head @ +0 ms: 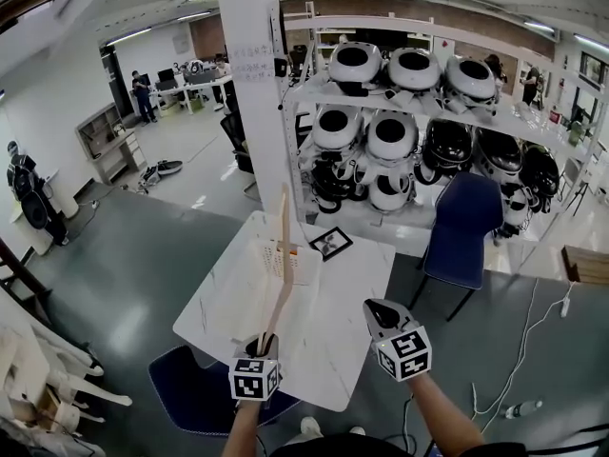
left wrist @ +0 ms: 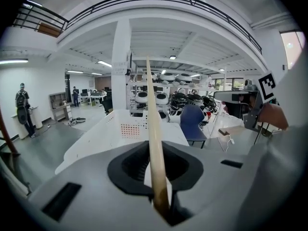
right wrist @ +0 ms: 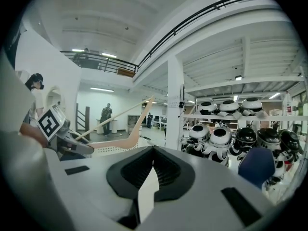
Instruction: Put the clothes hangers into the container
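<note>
A wooden clothes hanger (head: pixel 283 255) stands almost upright in my left gripper (head: pixel 264 343), which is shut on its lower end. Seen edge-on in the left gripper view, the hanger (left wrist: pixel 154 129) rises from the jaws in front of the white perforated container (left wrist: pixel 126 127). That container (head: pixel 269 258) sits on the white table (head: pixel 333 331), just beyond the hanger. My right gripper (head: pixel 380 310) hovers over the table's right side, its jaws a narrow slit apart with nothing between them. The right gripper view shows the hanger (right wrist: pixel 122 141) off to the left.
A square marker card (head: pixel 330 243) lies on the table behind the container. A white pillar (head: pixel 249 84) and a shelf of round white and black shells (head: pixel 400 131) stand beyond. One blue chair (head: pixel 463 227) is at the right, another (head: pixel 190 388) at the near left corner.
</note>
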